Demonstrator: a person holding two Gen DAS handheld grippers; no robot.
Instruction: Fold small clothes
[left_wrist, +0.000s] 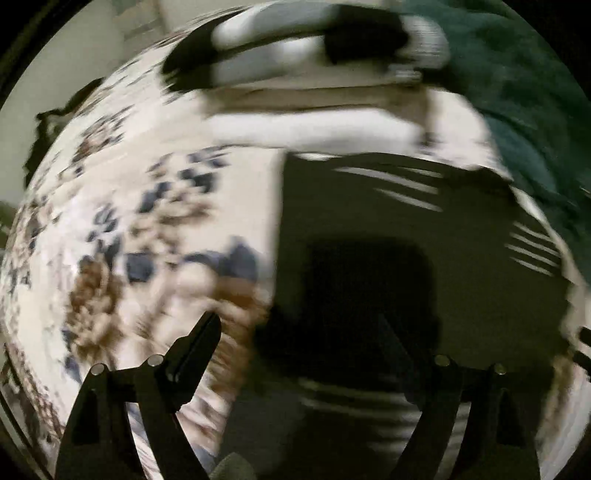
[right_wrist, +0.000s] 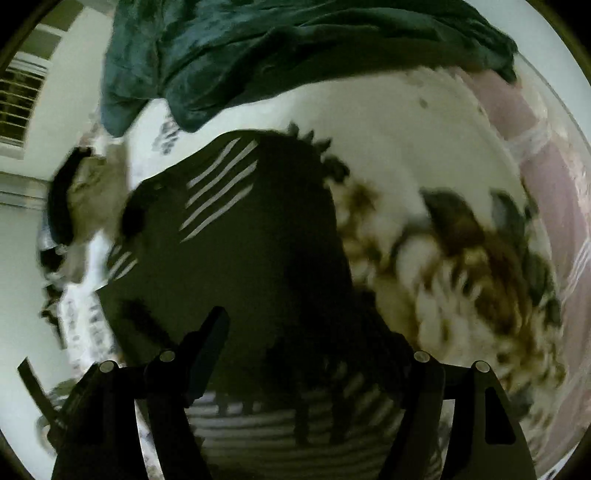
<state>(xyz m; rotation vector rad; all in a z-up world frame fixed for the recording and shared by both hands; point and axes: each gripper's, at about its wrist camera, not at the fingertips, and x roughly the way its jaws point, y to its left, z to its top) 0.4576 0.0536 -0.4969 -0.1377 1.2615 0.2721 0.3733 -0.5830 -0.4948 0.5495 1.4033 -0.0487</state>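
Note:
A small black garment with white stripes (left_wrist: 388, 221) lies flat on a floral bedspread (left_wrist: 129, 221); it also fills the middle of the right wrist view (right_wrist: 240, 240). My left gripper (left_wrist: 299, 332) hovers over the garment's near left part with its fingers (left_wrist: 199, 343) spread wide and nothing between them. My right gripper (right_wrist: 306, 332) hovers over the garment's near edge with its fingers (right_wrist: 207, 339) also spread and empty. A striped band of the garment (right_wrist: 295, 424) shows between the right fingers. Both views are motion-blurred.
A dark green blanket (right_wrist: 277, 48) is bunched at the far side of the bed (left_wrist: 517, 92). The other hand and its gripper (left_wrist: 314, 48) show blurred at the top of the left wrist view. A pink striped cloth (right_wrist: 546, 166) lies at the right.

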